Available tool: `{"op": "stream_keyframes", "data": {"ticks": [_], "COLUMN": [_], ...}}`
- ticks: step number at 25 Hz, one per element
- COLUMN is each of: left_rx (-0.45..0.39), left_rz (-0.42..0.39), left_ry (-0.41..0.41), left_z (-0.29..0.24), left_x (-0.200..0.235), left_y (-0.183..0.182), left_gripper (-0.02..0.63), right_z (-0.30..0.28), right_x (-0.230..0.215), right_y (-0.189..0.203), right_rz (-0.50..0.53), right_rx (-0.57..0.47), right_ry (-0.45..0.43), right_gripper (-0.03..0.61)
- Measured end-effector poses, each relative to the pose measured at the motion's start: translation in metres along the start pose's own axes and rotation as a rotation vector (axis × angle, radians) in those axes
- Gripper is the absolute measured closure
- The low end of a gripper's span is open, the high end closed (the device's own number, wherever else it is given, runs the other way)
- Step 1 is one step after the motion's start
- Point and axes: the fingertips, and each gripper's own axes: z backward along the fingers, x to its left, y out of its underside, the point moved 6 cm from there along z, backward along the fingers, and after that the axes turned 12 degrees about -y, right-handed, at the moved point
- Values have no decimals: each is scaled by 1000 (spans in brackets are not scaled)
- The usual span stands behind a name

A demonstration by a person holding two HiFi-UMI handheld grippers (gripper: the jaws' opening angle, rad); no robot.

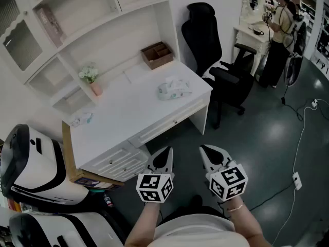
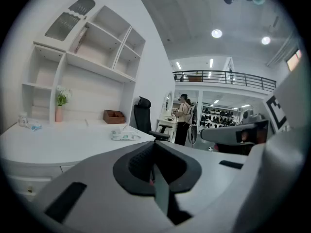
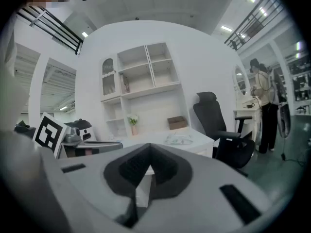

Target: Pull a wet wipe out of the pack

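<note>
The wet wipe pack (image 1: 174, 89), pale with a light print, lies flat near the right end of the white desk (image 1: 128, 112). It also shows small and far off in the left gripper view as the pack (image 2: 125, 136) and in the right gripper view as the pack (image 3: 179, 140). My left gripper (image 1: 164, 153) and right gripper (image 1: 207, 150) hover side by side in front of the desk, over the floor, well short of the pack. Both are shut with nothing between the jaws, as the left gripper (image 2: 154, 152) and right gripper (image 3: 148, 159) show close up.
A black office chair (image 1: 216, 50) stands at the desk's right end. On the desk are a brown wooden box (image 1: 157, 54) and a pink vase with flowers (image 1: 92, 81). White machines (image 1: 31, 163) sit at the left. A person (image 1: 280, 35) stands far right; a cable (image 1: 298, 153) crosses the floor.
</note>
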Motion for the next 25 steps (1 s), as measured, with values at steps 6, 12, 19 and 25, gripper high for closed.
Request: {"op": "stream_keyframes", "data": {"ticks": [6,12,19,25], "left_rx": [0,-7,-11,-11], "left_rz": [2,0,-2,-6], "left_ry": [-16,-37,-53,-68], "left_z": [-8,-14,-18,-31], "left_x": [-9,-16,-20,-16], "left_y": [0,-1,-2,-5], "left_gripper": [623,621,623,623], "right_z": [3,-2,-3,-8], "right_x": [-10,-17,-23,-35], "right_y": [-2,-6,-8,-13], "right_rz": [30,49,60,40], "right_rx": [-12,-7,14,-2], "right_ry": [4,-10,-28,-52], "right_gripper": [577,577,562,528]}}
